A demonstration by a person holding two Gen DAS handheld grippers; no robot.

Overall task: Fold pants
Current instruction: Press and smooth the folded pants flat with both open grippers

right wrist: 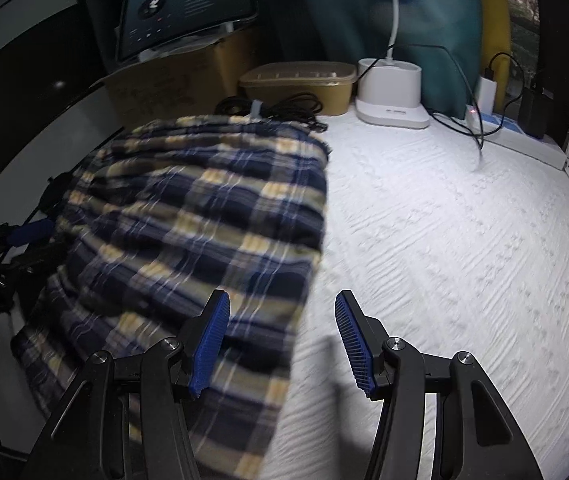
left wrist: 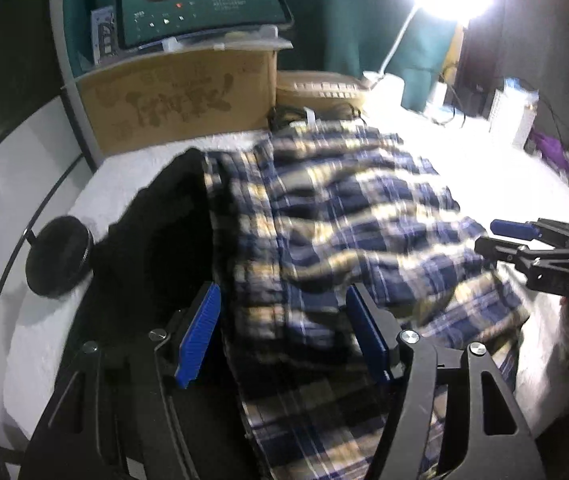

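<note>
- Two hand-held grippers are mine here: the left hand-held gripper (left wrist: 284, 332) and the right hand-held gripper (right wrist: 282, 340), both with jaws spread apart and pressing on nothing.
- My plaid pants (right wrist: 196, 232) lie in a bunched, doubled heap on the white-covered worktop (right wrist: 444, 240), toward its left side, with one end reaching back to the cardboard box (left wrist: 176, 100) and the coil of black cable (right wrist: 284, 106) at the far edge.
- Cloth shows between my left blue pads (left wrist: 200, 332), but they are not squeezing it; I judge I am lined up over the near part of the heap for a next pinch.
- My right hand-held gripper straddles the pants' right edge, one pad over plaid, the other over bare cover, a sensible stance for catching that edge.
- A black garment or cloth (left wrist: 160, 232) lies against the pants' left side; I cannot tell what it is.
- The fold looks partly made, the layers uneven and needing squaring.
</note>
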